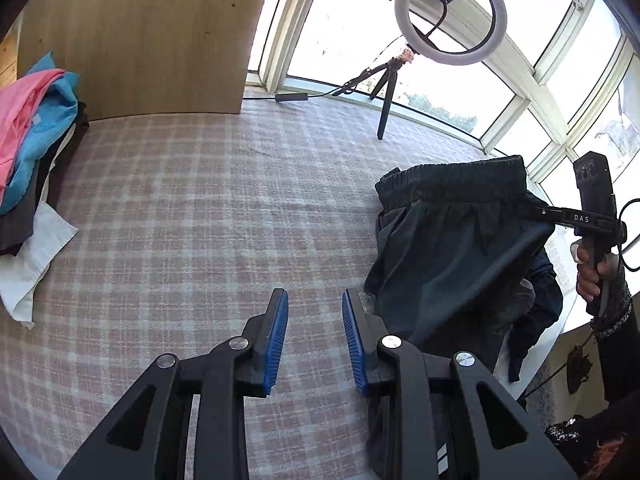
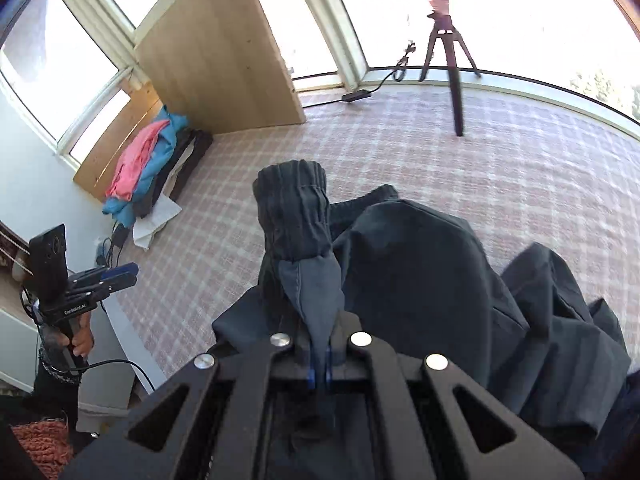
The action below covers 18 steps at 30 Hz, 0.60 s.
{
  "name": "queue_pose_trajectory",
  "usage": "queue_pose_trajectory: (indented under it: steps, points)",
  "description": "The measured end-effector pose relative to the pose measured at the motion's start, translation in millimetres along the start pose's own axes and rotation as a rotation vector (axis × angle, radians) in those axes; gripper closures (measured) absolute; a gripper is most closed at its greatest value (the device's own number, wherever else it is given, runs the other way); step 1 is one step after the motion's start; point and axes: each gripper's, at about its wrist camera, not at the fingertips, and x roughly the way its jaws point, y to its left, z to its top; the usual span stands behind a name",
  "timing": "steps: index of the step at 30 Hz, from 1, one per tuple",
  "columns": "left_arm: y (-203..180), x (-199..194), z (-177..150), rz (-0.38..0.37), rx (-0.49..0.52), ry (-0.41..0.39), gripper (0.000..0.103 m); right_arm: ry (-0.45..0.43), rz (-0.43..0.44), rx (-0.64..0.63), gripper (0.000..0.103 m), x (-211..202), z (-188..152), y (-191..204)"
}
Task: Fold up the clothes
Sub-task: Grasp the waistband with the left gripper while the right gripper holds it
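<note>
A dark grey garment (image 1: 448,240) with an elastic waistband hangs lifted over the plaid bed cover (image 1: 200,200), its lower part bunched on the bed. My right gripper (image 2: 319,360) is shut on a pinch of the garment (image 2: 420,272) just below the waistband. In the left wrist view the right gripper (image 1: 556,216) holds the waistband's right end from the side. My left gripper (image 1: 315,300) is open over the bare cover, just left of the hanging cloth, with nothing between its blue pads. The left gripper (image 2: 116,276) also shows at the far left in the right wrist view.
A pile of pink, blue, dark and white clothes (image 1: 36,140) lies at the far left by a wooden panel (image 1: 152,32). A ring light on a tripod (image 1: 450,12) stands at the back by the windows, its cable running along the sill.
</note>
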Motion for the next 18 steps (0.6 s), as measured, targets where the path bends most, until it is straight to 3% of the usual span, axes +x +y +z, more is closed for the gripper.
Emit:
queue_pose_trajectory:
  steps: [4,6,8,10,14,18]
  points:
    - [-62.5,60.7,43.6,-0.142,0.151,0.066,0.070,-0.073,-0.189,0.259,0.101,-72.0,-61.0,-104.0]
    - [-95.1,91.0,63.8,-0.178,0.235,0.097,0.069,-0.066,-0.250,0.335,0.101,-85.8,-88.9,-140.2]
    - [-120.8,116.8,79.4,-0.162,0.293,0.110,0.069,-0.059,-0.298,0.379,0.101,-93.8,-110.3,-160.5]
    - [-141.6,138.1,90.0,-0.206,0.347,0.131,0.066,-0.080,-0.291,0.393,0.101,-101.4,-120.6,-167.8]
    - [-180.3,175.1,105.5,-0.224,0.516,0.149,0.054,-0.100,-0.294,0.369,0.101,-107.3,-123.7,-167.4]
    - [-200.2,206.6,118.5,-0.261,0.565,0.180,0.047,-0.090,-0.287,0.340,0.101,-99.5,-120.7,-164.1]
